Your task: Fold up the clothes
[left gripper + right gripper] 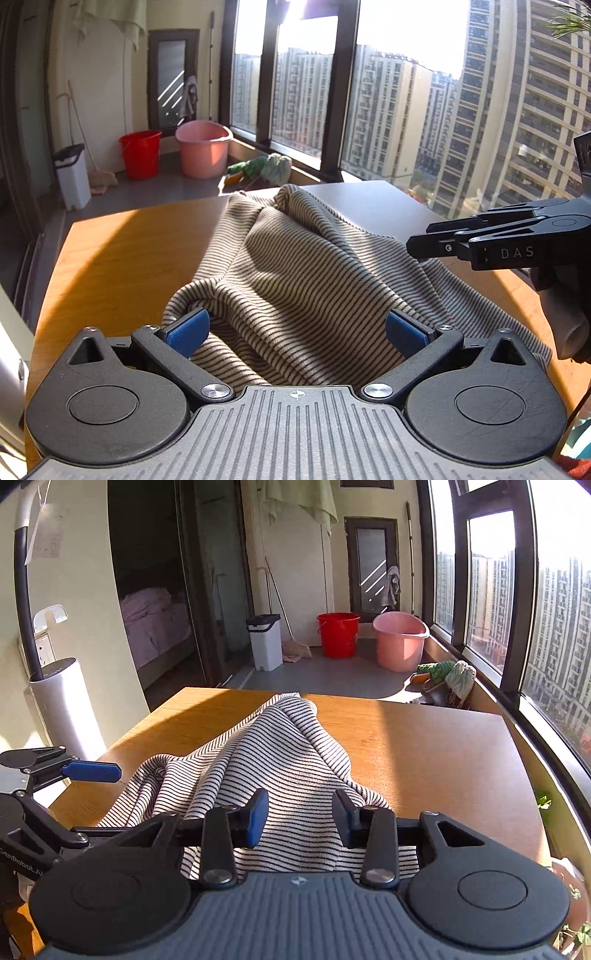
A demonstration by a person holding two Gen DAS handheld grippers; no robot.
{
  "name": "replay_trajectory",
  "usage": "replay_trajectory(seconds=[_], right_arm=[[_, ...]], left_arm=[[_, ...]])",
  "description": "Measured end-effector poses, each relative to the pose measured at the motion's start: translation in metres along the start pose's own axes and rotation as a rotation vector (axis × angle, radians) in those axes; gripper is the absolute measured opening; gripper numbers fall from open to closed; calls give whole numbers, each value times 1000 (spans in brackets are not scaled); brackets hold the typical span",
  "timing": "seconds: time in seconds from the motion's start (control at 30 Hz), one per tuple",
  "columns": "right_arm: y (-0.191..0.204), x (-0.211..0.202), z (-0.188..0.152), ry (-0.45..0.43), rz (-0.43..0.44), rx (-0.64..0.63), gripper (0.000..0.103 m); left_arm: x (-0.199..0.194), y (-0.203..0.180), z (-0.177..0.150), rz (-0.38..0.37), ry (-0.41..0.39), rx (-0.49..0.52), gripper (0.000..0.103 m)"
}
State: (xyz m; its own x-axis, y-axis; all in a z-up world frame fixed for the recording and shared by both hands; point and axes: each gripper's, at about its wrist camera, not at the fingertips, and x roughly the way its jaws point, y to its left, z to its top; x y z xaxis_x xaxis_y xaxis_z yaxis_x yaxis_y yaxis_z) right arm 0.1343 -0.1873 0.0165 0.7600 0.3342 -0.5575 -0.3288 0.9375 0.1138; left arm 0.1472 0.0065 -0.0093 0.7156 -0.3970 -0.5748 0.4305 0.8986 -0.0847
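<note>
Spread left gripper (pixel 295 332) fingers (pixel 188 332) flank the bunched striped garment (pixel 295 258).

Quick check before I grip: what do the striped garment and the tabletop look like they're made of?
Striped garment: looks like a soft, thin knit, probably cotton jersey, matte; it drapes in loose folds and its fine stripes bend with them.
Tabletop: looks like wood or wood-look laminate, orange-brown and smooth with a slight sheen where the sun hits it; which one I cannot tell.

Beige, dark-striped garment (pixel 295 266); apparently orange-brown table (pixel 122 258).
</note>
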Motion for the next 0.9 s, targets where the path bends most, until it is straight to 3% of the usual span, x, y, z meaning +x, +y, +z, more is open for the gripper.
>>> replay_trajectory(seconds=[0.17,0.23,0.27,0.3,0.37,0.47,0.6,0.67,0.73,0.77,0.9], right_arm=[[9,49,27,32,111,82,33],[12,73,26,81,88,77,34],[13,85,26,105,76,74,28],[11,88,25,108,63,58,11],[0,75,30,67,61,43,5],[-21,41,49,-49,-55,4,4],[-53,15,63,-142,-280,-61,0],[-63,21,61,-147,-424,-140,0],[-75,29,58,-101,-464,-121,0],[-80,27,54,-82,-455,-83,1],[-69,-4,47,-61,-112,47,11]], left_arm=[[2,-13,7,-36,4,50,103],[4,-15,6,-42,12,66,103],[4,-15,5,-43,15,72,103],[4,-15,4,-44,16,78,103],[1,-13,0,-42,18,87,103],[7,-8,1,-41,39,73,103],[24,-14,17,-59,38,59,103],[32,-20,24,-62,39,51,103],[39,-24,27,-53,45,41,103],[40,-24,28,-44,43,44,103],[36,-15,24,14,34,75,103]])
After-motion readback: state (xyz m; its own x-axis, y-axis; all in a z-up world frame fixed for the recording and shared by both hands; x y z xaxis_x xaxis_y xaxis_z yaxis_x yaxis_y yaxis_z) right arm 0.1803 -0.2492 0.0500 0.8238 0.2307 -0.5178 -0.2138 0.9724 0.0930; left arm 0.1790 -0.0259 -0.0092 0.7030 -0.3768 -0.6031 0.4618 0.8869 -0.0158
